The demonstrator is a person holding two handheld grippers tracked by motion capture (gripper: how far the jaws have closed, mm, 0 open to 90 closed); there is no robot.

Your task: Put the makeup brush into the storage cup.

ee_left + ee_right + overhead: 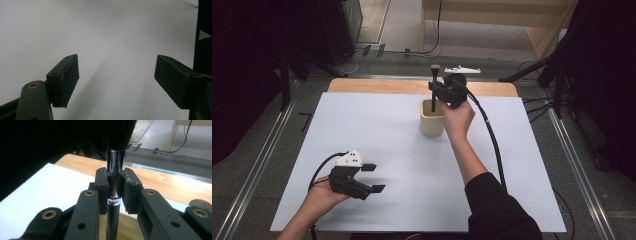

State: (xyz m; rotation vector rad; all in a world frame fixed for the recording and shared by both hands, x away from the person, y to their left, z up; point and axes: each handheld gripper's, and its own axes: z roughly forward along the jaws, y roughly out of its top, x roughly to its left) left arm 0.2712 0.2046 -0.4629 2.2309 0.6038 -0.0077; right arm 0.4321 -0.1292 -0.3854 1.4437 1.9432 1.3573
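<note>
Above the cup (432, 120), right claw (115, 185) grips brush (115, 167).

Black-bristled brush (115, 182) with chrome ferrule, upright, bristles up, handle inside cream cup (431, 123), mid-table

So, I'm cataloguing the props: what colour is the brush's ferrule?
Shiny silver; the brush ferrule shows best in the right gripper view, clamped between the jaws.

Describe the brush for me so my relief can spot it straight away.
Start at the white sheet on the table, then find the beige cup near its far edge. The brush stands upright over that cup, clamped in the right gripper: black handle, shiny metal collar, dark bristles on top.
</note>
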